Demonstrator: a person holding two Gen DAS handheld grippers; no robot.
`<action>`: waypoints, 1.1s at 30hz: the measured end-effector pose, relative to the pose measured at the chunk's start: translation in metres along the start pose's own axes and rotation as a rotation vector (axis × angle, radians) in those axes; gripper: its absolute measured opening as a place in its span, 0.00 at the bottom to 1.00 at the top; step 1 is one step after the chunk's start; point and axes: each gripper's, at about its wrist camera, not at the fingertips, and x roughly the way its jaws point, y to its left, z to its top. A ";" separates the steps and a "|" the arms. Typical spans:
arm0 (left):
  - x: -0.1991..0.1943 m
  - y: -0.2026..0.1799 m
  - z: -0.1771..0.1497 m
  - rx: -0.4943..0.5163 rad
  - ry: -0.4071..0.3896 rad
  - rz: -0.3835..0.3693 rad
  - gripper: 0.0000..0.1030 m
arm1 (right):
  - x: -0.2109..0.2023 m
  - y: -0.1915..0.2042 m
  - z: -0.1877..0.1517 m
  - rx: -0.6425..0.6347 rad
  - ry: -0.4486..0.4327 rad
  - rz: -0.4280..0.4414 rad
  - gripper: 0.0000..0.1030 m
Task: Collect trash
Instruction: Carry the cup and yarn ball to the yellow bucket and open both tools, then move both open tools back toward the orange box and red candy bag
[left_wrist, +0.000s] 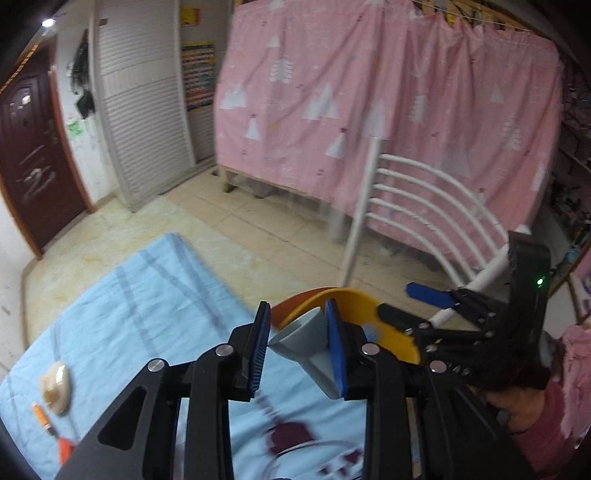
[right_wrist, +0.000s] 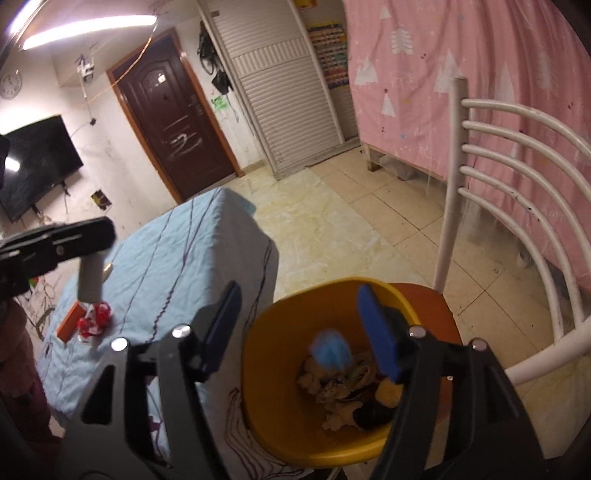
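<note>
Left gripper (left_wrist: 297, 338) clamped on grey paper cup (left_wrist: 306, 341) over blue-covered table (right_wrist: 155, 254), near yellow bin (right_wrist: 280, 417). Right gripper (right_wrist: 299, 328) jaws apart above bin; blue scrap (right_wrist: 330, 350) blurred between them, over trash inside.

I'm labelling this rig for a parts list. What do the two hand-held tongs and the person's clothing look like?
Both tongs, left and right, are matte black linkage frames with silver pivot bolts and flat blue pads on the fingers. Seen from the left camera, the right unit's black body shows a small green light. The person wears a dark reddish-pink sleeve.
</note>
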 end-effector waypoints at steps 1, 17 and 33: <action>0.005 -0.008 0.004 0.000 -0.002 -0.025 0.21 | -0.004 -0.006 0.001 0.013 -0.013 -0.003 0.61; 0.018 -0.028 0.005 -0.025 0.017 -0.080 0.43 | -0.016 -0.023 0.005 0.078 -0.049 0.037 0.62; -0.049 0.075 -0.048 -0.173 -0.057 0.135 0.43 | 0.014 0.089 -0.005 -0.097 0.034 0.146 0.68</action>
